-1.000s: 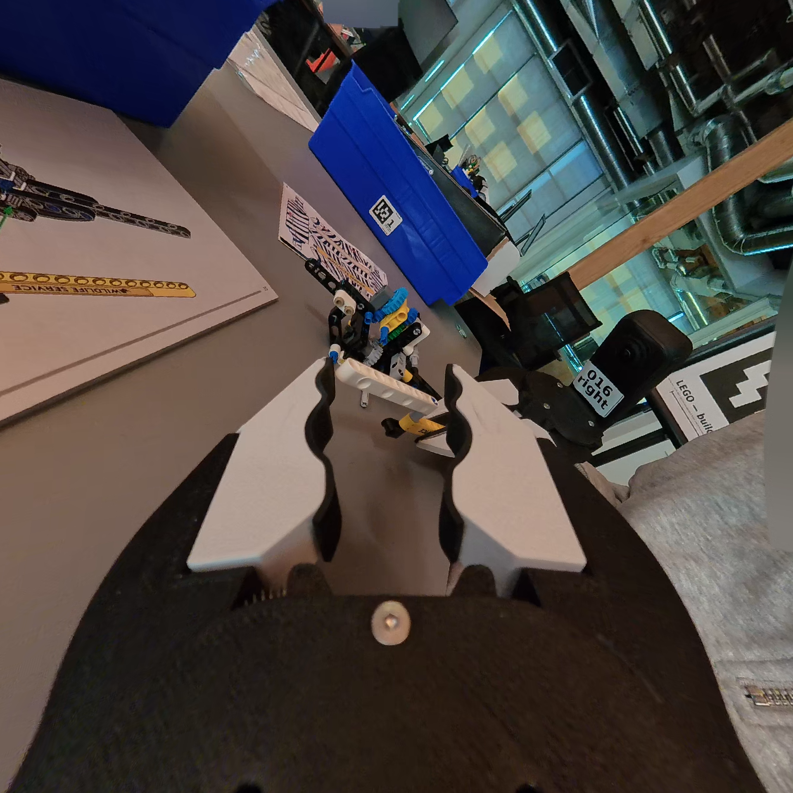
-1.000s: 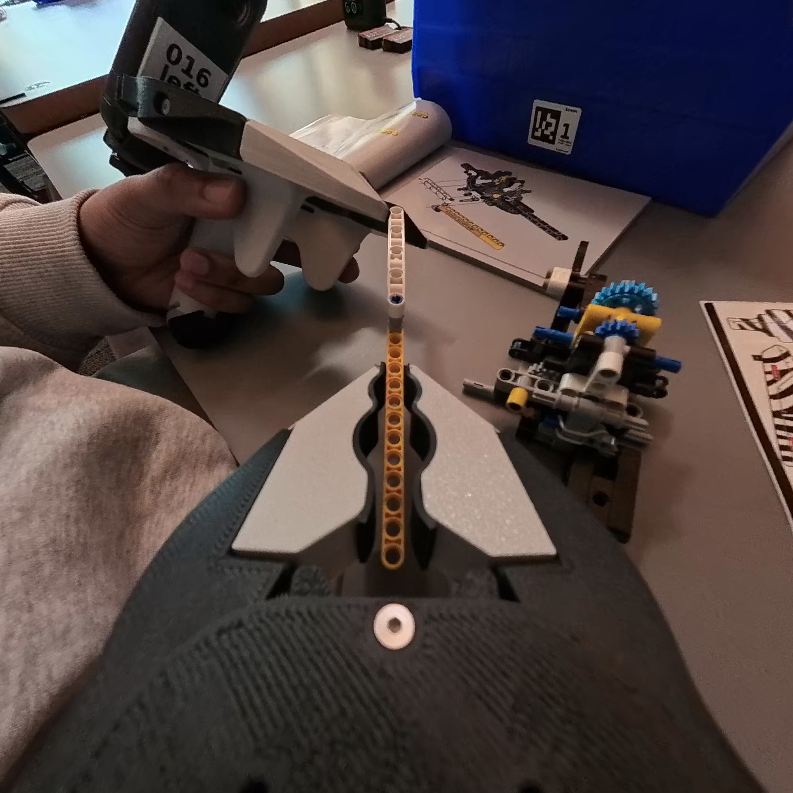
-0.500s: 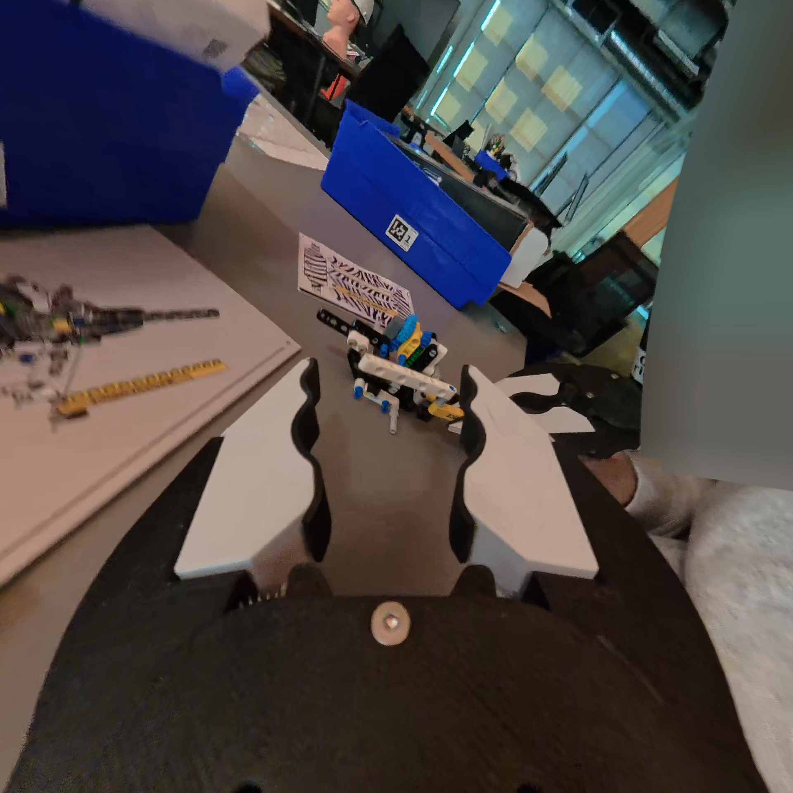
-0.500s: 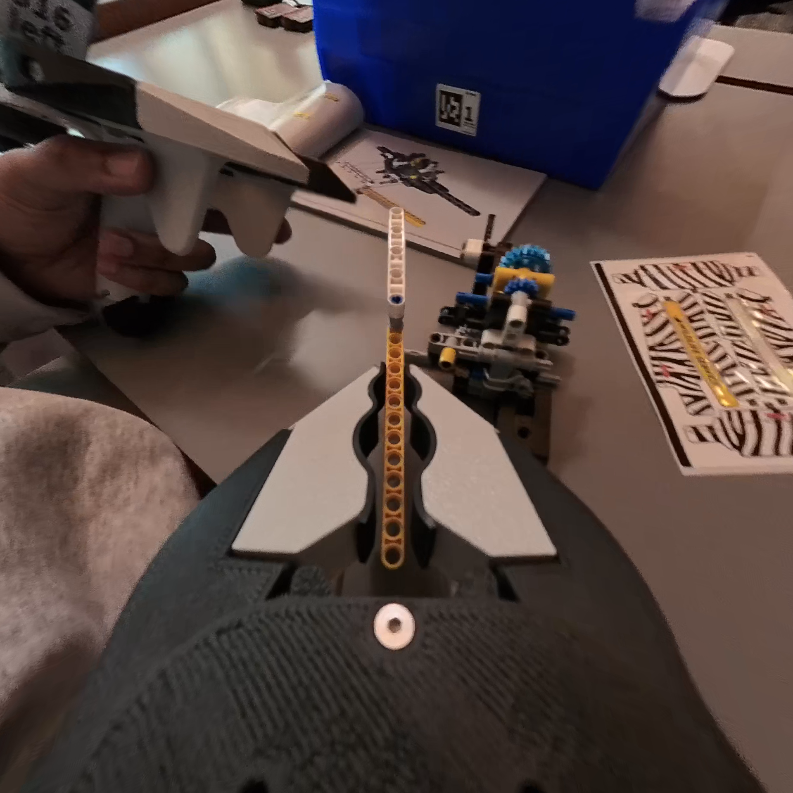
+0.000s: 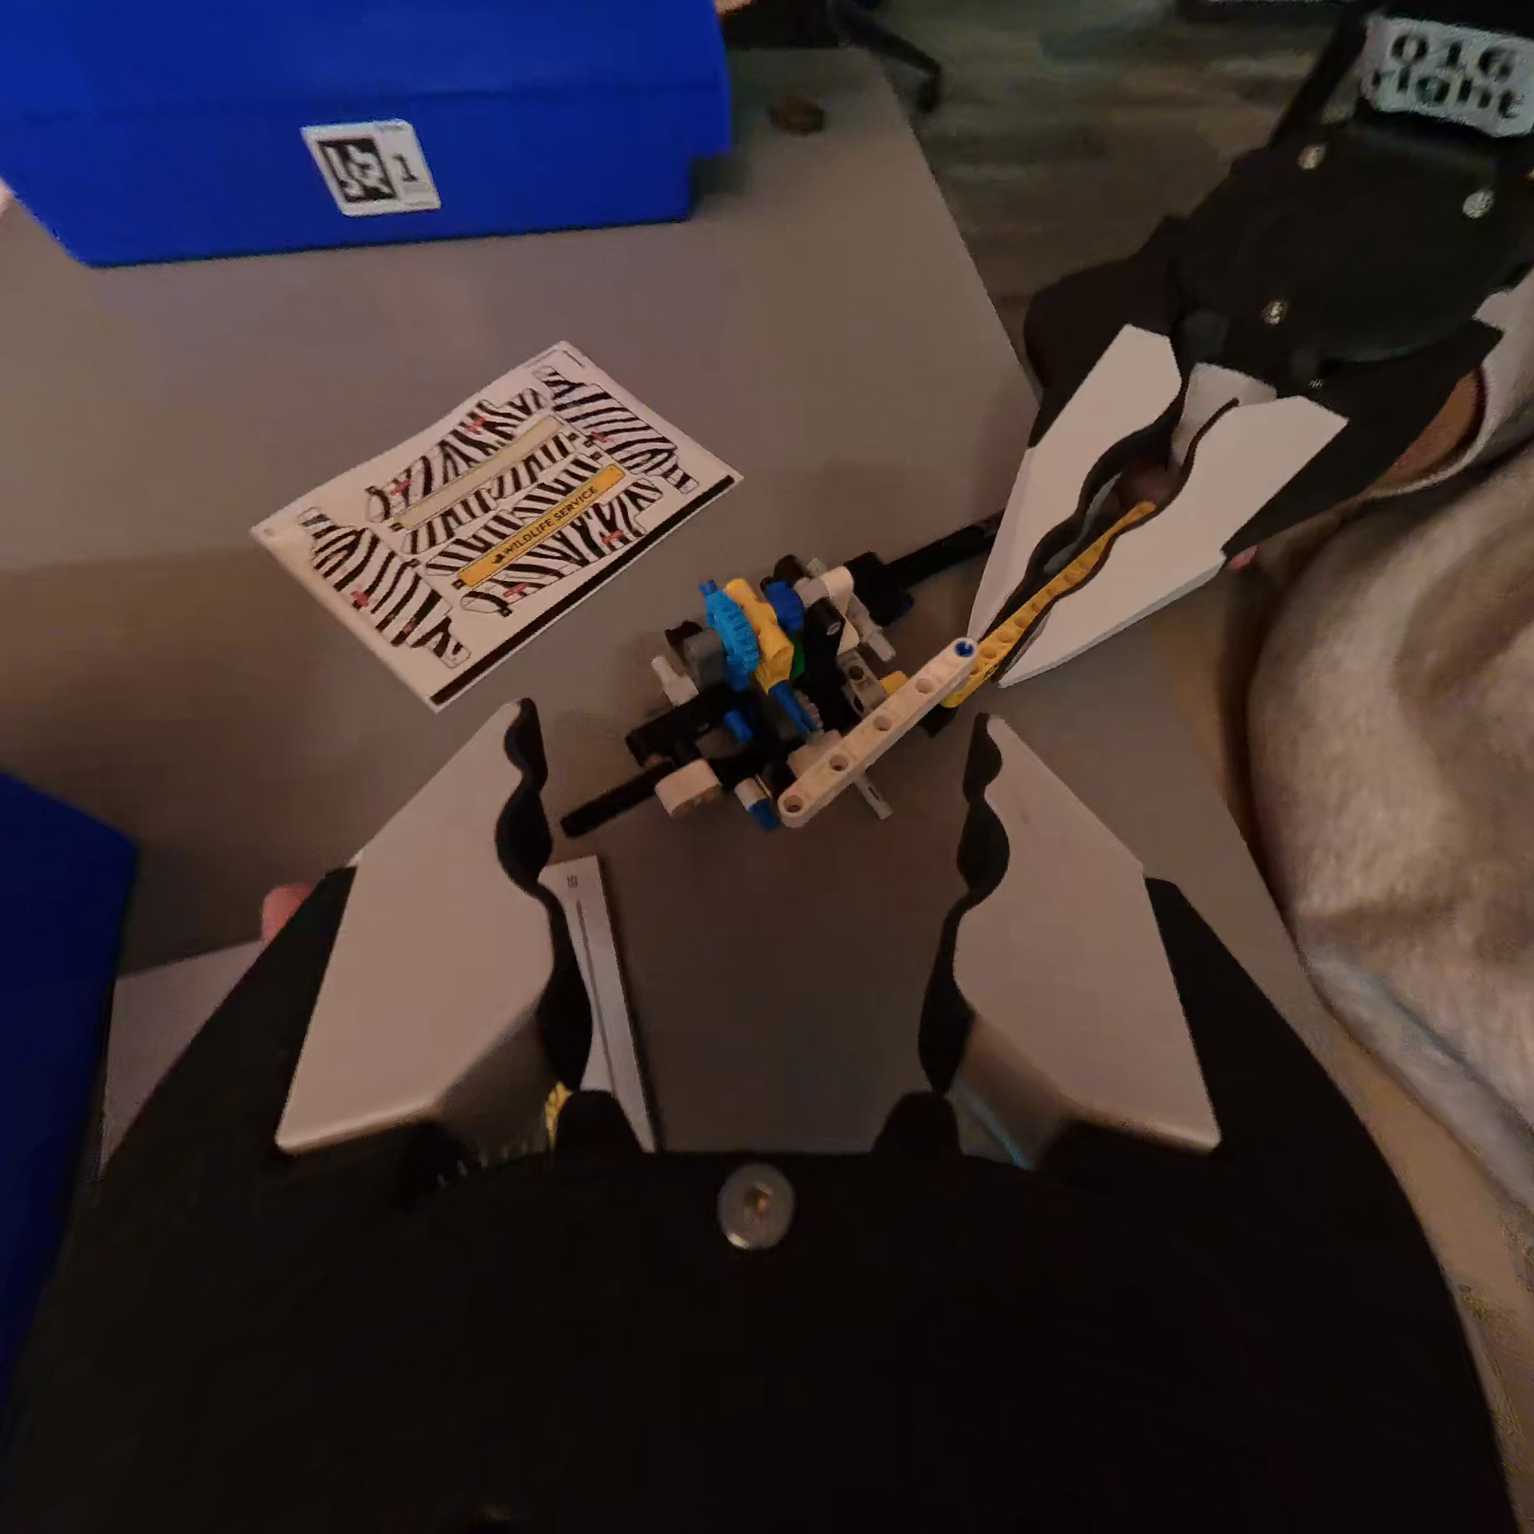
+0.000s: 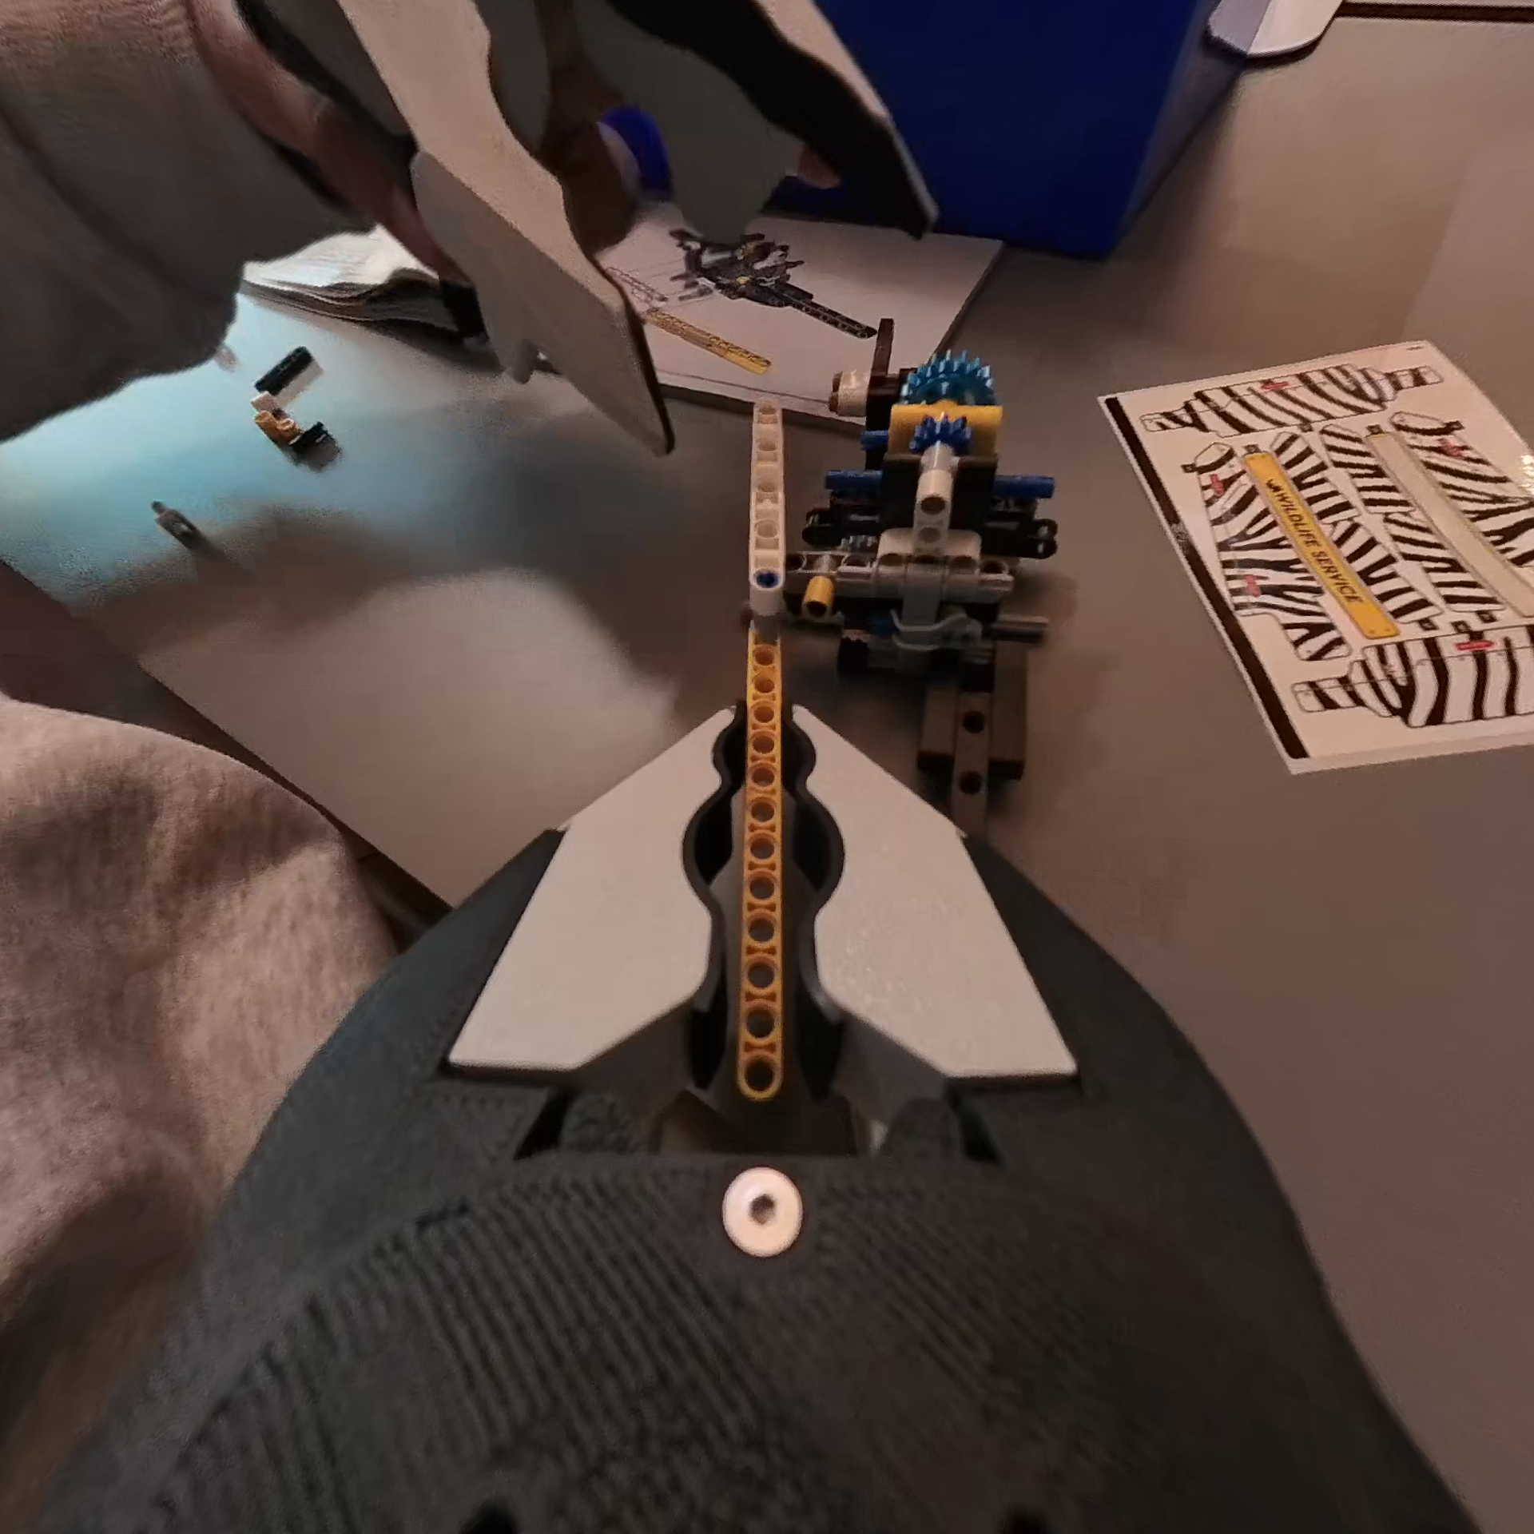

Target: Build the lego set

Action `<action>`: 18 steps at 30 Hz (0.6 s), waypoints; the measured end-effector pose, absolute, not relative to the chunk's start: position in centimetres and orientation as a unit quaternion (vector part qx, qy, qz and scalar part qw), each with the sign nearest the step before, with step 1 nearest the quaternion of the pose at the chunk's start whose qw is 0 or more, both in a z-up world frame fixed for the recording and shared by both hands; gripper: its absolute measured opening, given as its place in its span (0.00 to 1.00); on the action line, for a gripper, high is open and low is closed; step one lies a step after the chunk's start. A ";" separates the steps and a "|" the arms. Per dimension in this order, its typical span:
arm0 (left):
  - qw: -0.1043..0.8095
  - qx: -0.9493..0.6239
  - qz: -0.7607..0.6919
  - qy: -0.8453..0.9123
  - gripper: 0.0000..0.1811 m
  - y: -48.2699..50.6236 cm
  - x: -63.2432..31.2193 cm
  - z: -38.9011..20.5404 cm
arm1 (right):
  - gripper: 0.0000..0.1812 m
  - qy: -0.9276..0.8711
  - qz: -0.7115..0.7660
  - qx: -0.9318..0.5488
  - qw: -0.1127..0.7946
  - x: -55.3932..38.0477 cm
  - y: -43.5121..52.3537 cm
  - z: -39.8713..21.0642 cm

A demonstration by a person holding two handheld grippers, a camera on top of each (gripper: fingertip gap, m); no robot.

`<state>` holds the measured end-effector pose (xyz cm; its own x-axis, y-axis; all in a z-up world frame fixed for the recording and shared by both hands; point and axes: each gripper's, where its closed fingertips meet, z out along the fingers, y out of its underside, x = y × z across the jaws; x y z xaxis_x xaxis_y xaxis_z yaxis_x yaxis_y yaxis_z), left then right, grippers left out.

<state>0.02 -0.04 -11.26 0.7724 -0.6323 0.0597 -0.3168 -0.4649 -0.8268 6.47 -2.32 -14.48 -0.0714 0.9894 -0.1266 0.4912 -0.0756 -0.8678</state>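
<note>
While the right claw (image 6: 764,730) is clamped along a yellow beam (image 6: 762,872) tipped by a white beam (image 6: 767,498), the left claw (image 5: 751,747) hangs with its jaws apart above the tabletop (image 5: 166,415). The partly built model (image 6: 930,548) stands at 1 o'clock of the right claw, just beside the white beam. Judged best: steady the model with the left claw, then align holes squarely before pressing.
</note>
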 end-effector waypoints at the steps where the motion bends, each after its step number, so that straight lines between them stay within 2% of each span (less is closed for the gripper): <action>1: 0.424 -0.836 -0.185 0.294 0.55 0.3 0.1 -11.6 | 0.03 -0.606 0.408 -0.610 0.307 6.5 -2.2 -14.5; 8: 0.384 -0.839 -0.216 0.321 0.53 0.2 0.6 -13.2 | 0.03 -0.591 0.412 -0.620 0.311 7.0 -1.7 -14.6; 12: 0.383 -0.836 -0.234 0.314 0.50 -0.6 1.1 -13.3 | 0.03 -0.588 0.421 -0.617 0.311 7.1 -1.8 -14.5; 18: 0.399 -0.844 -0.224 0.280 0.50 -1.7 0.5 -12.9 | 0.03 -0.599 0.416 -0.607 0.317 7.1 -1.7 -14.2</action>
